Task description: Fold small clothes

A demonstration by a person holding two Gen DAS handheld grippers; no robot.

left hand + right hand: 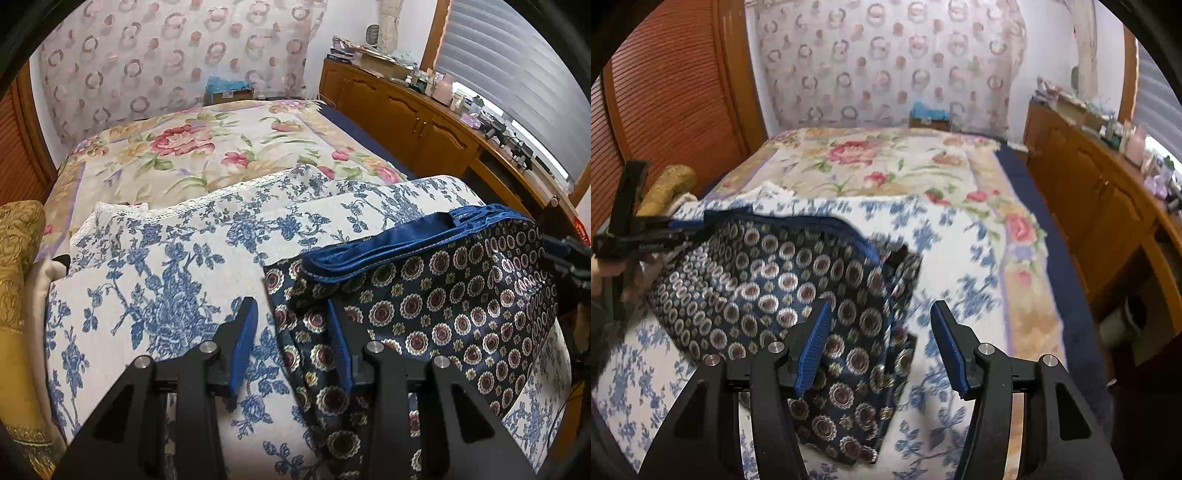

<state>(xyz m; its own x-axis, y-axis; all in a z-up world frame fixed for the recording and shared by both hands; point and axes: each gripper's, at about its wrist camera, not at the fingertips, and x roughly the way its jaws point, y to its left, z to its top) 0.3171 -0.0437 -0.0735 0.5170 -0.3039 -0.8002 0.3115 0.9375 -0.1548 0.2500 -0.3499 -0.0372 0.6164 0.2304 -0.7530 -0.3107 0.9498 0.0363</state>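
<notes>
A small navy garment (443, 295) with round medallion print and a blue waistband (406, 243) lies folded on a white cloth with blue flowers (166, 266). My left gripper (291, 336) hovers over the garment's left edge with its jaws partly apart. One pad is over the white cloth and the other over the print, and neither presses. In the right wrist view the garment (757, 280) spreads to the left. My right gripper (881, 332) stands open above its right edge, gripping nothing. The left gripper (676, 225) shows at the garment's far left corner.
The blue-flowered cloth (953, 266) lies on a bed with a pink floral spread (221, 147). A gold cushion (18, 258) sits at the left. A wooden cabinet (424, 118) with clutter on top runs along the right. A louvred wooden door (665, 92) stands at the left.
</notes>
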